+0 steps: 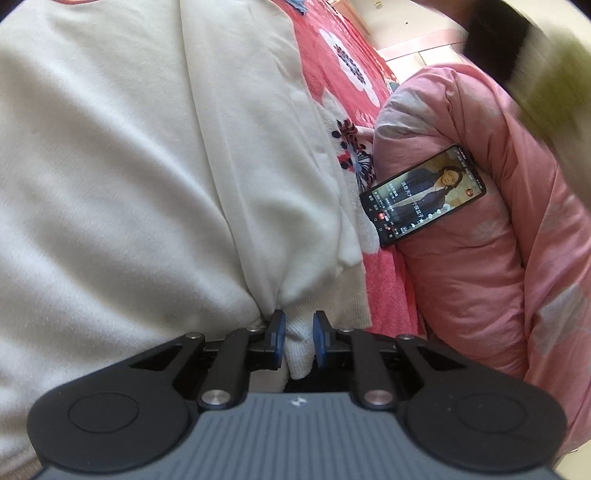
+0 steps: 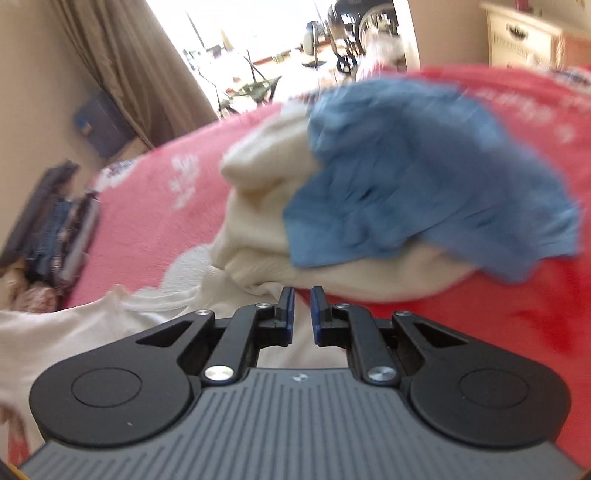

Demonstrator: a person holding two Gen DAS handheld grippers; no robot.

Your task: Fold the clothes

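Note:
A white sweatshirt (image 1: 129,166) fills the left wrist view, spread over a red flowered blanket (image 1: 343,62). My left gripper (image 1: 298,332) is shut on its ribbed hem (image 1: 301,347), which bunches between the blue pads. In the blurred right wrist view, my right gripper (image 2: 303,310) hovers with its jaws almost together and no cloth visibly pinched. White cloth (image 2: 92,332) lies below and to its left. Just ahead sits a cream garment (image 2: 266,206) with a crumpled blue garment (image 2: 424,177) on top, both on the red blanket (image 2: 147,221).
A lit phone (image 1: 424,195) leans on a rolled pink quilt (image 1: 480,258) to the right of the sweatshirt. Dark folded items (image 2: 55,229) lie at the bed's left edge. A curtain (image 2: 122,66) and a white cabinet (image 2: 524,33) stand beyond the bed.

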